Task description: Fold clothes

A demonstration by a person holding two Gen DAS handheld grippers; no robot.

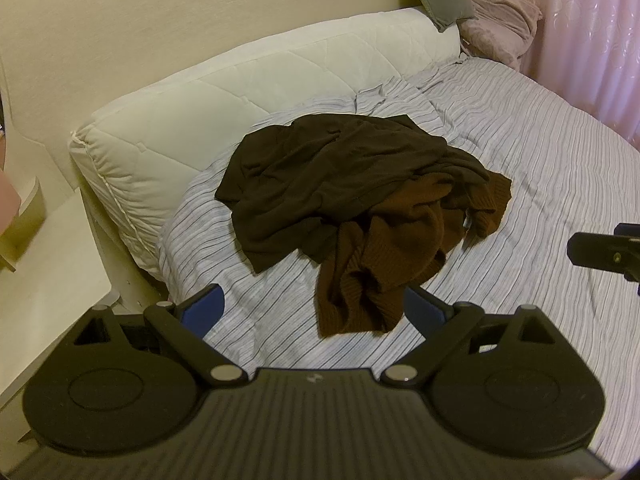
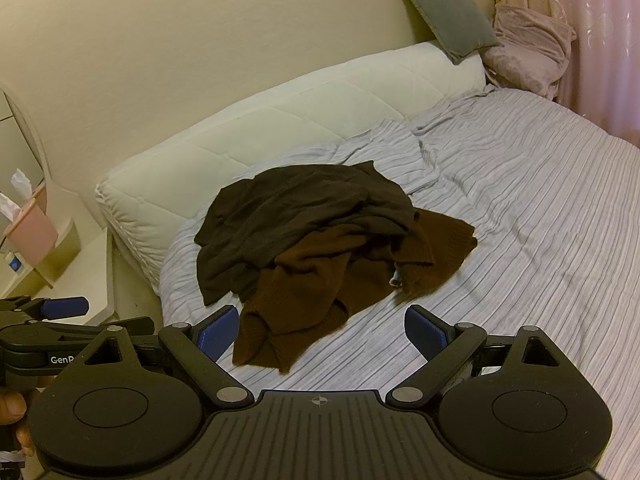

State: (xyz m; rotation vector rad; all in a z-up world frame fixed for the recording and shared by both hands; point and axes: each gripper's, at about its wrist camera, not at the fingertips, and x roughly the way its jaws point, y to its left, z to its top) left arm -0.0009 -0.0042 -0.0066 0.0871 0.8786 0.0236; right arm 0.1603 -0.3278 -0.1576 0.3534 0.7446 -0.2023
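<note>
1. Both tools are spread wide and carry nothing: the left tool (image 1: 314, 312) and the right tool (image 2: 320, 332) each hover above the near part of the bed with their blue pads well apart.
2. Between and just beyond those pads lies the clothing, a rumpled heap of two garments. A brown knit sweater (image 1: 376, 256) trails its nearest fold toward the tools, and a darker, smoother garment (image 1: 316, 184) is draped over its far half.
3. The heap rests on the striped bedsheet (image 1: 540, 184), roughly mid-bed, apart from the white quilted bolster (image 1: 224, 108) behind it.
4. The step in hand appears to be picking one garment out of the pile. The dark garment, lying on top, looks the easier one to lift first, since pulling the sweater would likely drag both.
5. A good grasp would pinch a single layer at an edge or corner, one tool per side, so the cloth can be raised, shaken open and laid flat on the free stretch of sheet to the right.
6. Farther out, a grey cushion (image 2: 444, 12) and a pink bundle (image 2: 528, 48) sit by the wall.
</note>
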